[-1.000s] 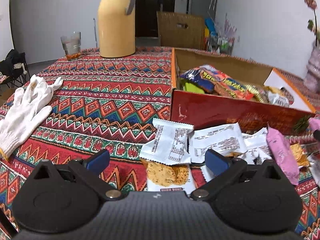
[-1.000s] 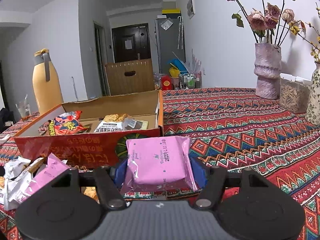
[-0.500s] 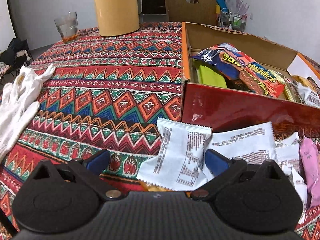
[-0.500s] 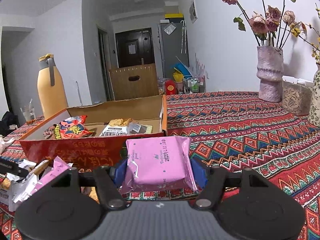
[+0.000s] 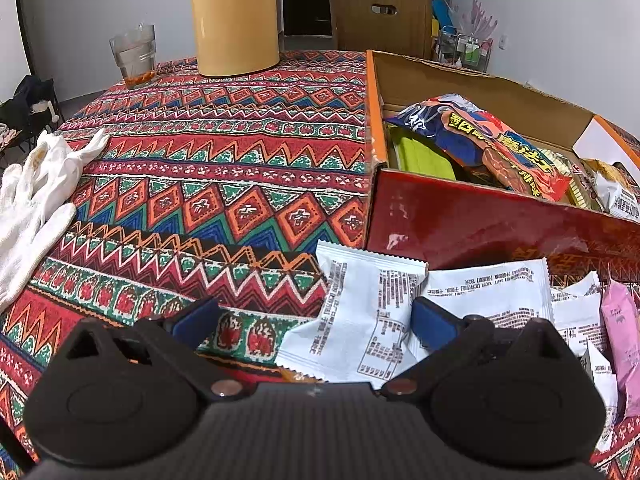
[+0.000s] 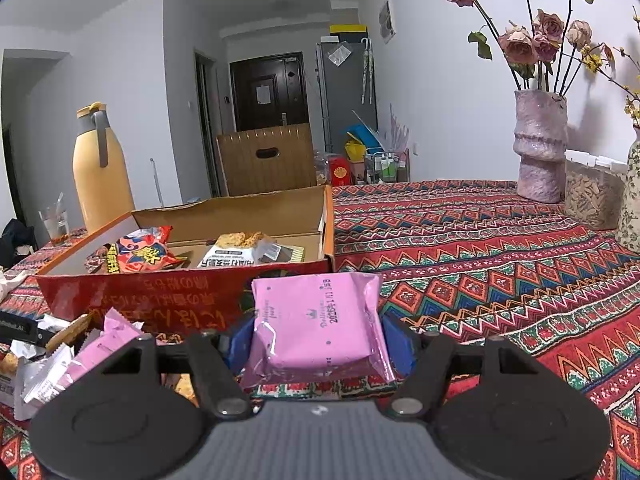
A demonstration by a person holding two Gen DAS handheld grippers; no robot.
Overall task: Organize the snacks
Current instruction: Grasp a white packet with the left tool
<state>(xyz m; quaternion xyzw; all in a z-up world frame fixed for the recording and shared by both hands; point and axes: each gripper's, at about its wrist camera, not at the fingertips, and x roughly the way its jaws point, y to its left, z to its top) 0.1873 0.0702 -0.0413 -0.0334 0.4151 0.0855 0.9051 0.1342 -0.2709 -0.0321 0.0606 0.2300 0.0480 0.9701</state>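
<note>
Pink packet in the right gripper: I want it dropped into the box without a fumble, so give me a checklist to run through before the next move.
1. Pink packet clamped between both pads of the right gripper: ok.
2. Packet level, not slipping: ok.
3. Box open: ok.
4. Free room among the snacks inside: cannot tell.
5. Packet over the box: not ok; it is in front of the near wall.
6. Left gripper open, holding nothing: ok.

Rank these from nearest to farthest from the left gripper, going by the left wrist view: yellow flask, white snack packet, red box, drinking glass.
From the left gripper:
1. White snack packet, between the fingers.
2. Red box, just beyond, on the right.
3. Yellow flask and drinking glass, both at the far edge, flask centre, glass left; too close to call.
</note>
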